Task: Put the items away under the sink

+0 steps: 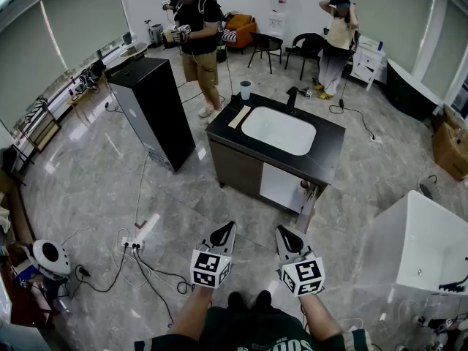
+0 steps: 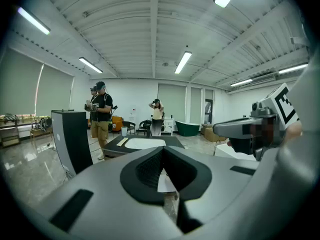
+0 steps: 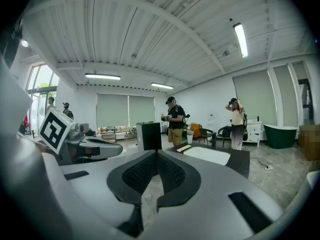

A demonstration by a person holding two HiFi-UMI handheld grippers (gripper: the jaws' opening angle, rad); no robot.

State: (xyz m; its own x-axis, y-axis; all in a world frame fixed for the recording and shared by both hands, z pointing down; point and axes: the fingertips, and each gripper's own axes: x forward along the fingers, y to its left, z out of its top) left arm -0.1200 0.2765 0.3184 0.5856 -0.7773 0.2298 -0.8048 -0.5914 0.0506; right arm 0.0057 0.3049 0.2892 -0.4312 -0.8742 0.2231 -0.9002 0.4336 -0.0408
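A dark sink cabinet (image 1: 330, 149) with a white basin (image 1: 278, 129) and a black faucet (image 1: 292, 98) stands in the middle of the room, a few steps ahead of me. On its counter are a pale cup (image 1: 245, 89) and a flat wooden piece (image 1: 239, 117). The cabinet front shows a white door (image 1: 281, 189). My left gripper (image 1: 229, 227) and right gripper (image 1: 282, 231) hang side by side over the floor, short of the cabinet. Both point toward it, jaws together, with nothing held. The left gripper view shows the left gripper (image 2: 162, 149) aimed at the cabinet (image 2: 170, 141); the right gripper (image 3: 156, 153) does likewise.
A tall black cabinet (image 1: 157, 108) stands left of the sink. A power strip (image 1: 136, 242) and cables lie on the floor at my left. A white bathtub (image 1: 420, 251) is at the right. Two people (image 1: 199, 35) and chairs (image 1: 265, 46) occupy the back.
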